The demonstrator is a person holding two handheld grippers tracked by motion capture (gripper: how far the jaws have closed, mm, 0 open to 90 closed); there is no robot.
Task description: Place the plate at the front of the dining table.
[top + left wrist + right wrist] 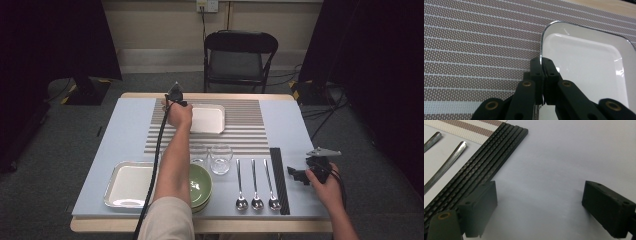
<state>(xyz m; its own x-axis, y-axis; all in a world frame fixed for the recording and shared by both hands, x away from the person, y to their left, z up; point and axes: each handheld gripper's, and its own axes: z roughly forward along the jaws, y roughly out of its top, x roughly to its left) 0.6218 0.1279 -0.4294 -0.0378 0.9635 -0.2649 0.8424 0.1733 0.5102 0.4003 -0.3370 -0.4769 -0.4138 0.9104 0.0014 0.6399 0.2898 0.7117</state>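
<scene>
1. White, square-cornered tray [207, 118] lies on the striped mat [245, 131] at the far middle of the surface [127, 125]; this is the piece you are working on.
2. Your left claw [186, 104] is clamped on the tray's near-left rim. In the left gripper view the two black jaws stand together with the thin metal edge of the tray [584, 65] pinched between them, one jaw over the mat [479, 50] side, one over the tray's inner face.
3. Your left forearm reaches across the front row of dishes; its cable trails back to the near edge.
4. Your right claw [300, 175] rests low at the right side of the surface, just beside the black chopsticks [279, 180]. In the right gripper view its jaws stand wide apart over bare pale-blue cover, holding nothing, with the chopsticks [486, 160] touching or nearly touching the left jaw; you cannot tell which.
5. Front row, left to right: second white tray [131, 184], green bowls [201, 186] stacked, partly hidden by your arm, two clear glasses [220, 159] just behind them, three spoons [256, 186] lying parallel, then the chopsticks.
6. Black folding chair [239, 55] stands behind the surface.
</scene>
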